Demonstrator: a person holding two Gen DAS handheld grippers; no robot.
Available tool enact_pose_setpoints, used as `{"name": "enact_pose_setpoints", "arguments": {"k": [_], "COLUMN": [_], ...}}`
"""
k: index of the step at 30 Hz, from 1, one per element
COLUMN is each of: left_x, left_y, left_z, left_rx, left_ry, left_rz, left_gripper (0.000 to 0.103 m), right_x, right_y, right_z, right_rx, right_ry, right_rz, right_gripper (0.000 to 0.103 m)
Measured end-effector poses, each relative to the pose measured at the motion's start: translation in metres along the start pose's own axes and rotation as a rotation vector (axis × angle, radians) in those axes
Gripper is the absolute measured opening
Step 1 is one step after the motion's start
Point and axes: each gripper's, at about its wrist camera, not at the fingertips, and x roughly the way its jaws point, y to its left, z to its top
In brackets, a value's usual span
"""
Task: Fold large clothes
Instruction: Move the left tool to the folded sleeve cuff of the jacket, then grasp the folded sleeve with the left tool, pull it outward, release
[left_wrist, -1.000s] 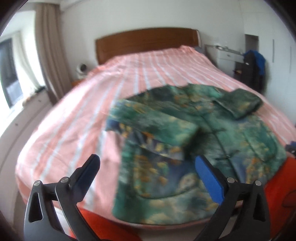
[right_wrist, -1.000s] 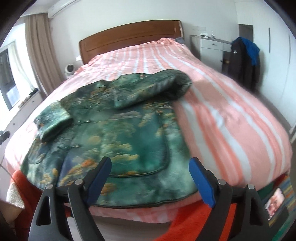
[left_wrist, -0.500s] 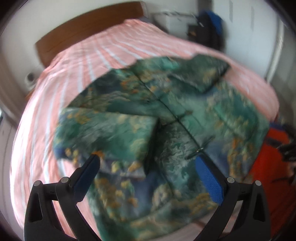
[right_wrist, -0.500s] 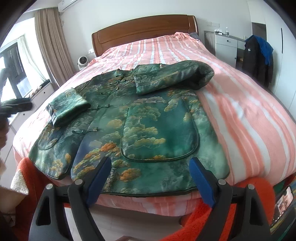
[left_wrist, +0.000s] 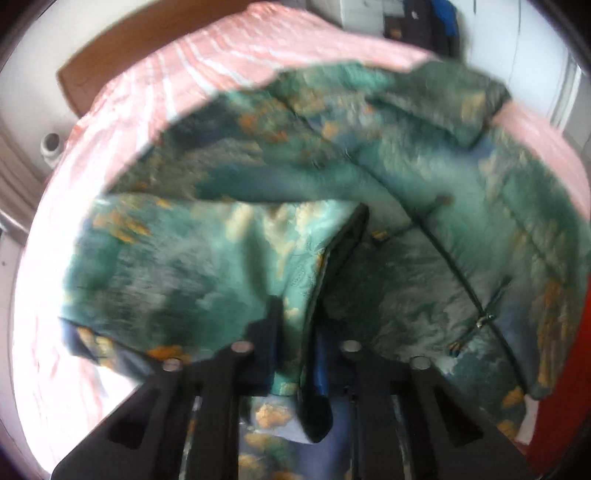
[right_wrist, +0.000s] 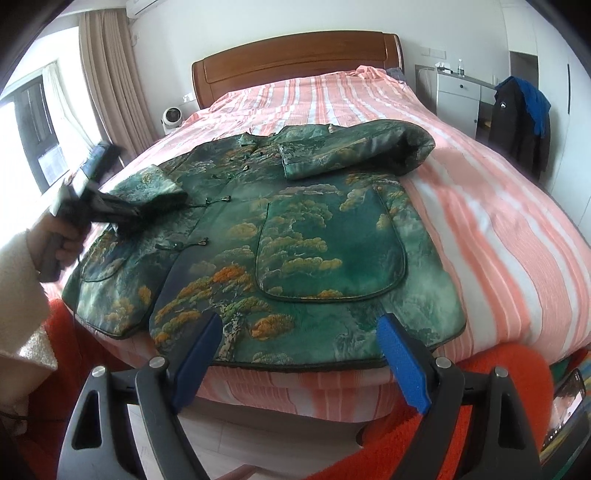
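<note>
A green padded jacket with orange tree print lies front up on the pink striped bed, both sleeves folded in over the chest. My left gripper is shut on the cuff end of the folded left sleeve. It also shows in the right wrist view, at the jacket's left side. My right gripper is open and empty, held off the foot of the bed, just short of the jacket's hem. The right sleeve lies folded across the upper chest.
A wooden headboard stands at the far end. A white cabinet and a chair hung with dark and blue clothes are at the right. A small fan, curtains and a window are at the left. Orange fabric lies below the bed edge.
My left gripper has moved down and forward onto the folded left sleeve and closed on its cuff. My right gripper has stayed open and drawn slightly closer to the hem.
</note>
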Motion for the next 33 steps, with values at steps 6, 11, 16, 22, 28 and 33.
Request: {"name": "enact_pose_setpoints", "arguments": {"k": [6, 11, 16, 22, 28, 33], "left_x": [-0.076, -0.103, -0.093, -0.056, -0.023, -0.036], "left_y": [0.096, 0.207, 0.308, 0.36, 0.358, 0.35], "left_z": [-0.015, -0.062, -0.14, -0.212, -0.215, -0.22], "left_rx": [-0.242, -0.525, -0.823, -1.031, -1.03, -1.059], "left_ry": [-0.113, -0.131, -0.055, 0.045, 0.121, 0.108], "left_rz": [0.044, 0.161, 0.341, 0.416, 0.482, 0.545], "left_gripper": [0.01, 0.01, 0.009, 0.009, 0.028, 0.081], "right_x": [0.001, 0.003, 0.007, 0.012, 0.015, 0.017], "right_y": [0.005, 0.01, 0.013, 0.022, 0.027, 0.022], "right_z": [0.003, 0.003, 0.003, 0.002, -0.002, -0.002], "right_rx": [-0.02, -0.031, -0.038, -0.063, -0.082, -0.066], "right_ry": [-0.017, -0.016, -0.006, 0.015, 0.033, 0.043], "right_rz": [0.022, 0.03, 0.032, 0.036, 0.031, 0.039], "right_gripper": [0.085, 0.085, 0.085, 0.085, 0.085, 0.085]}}
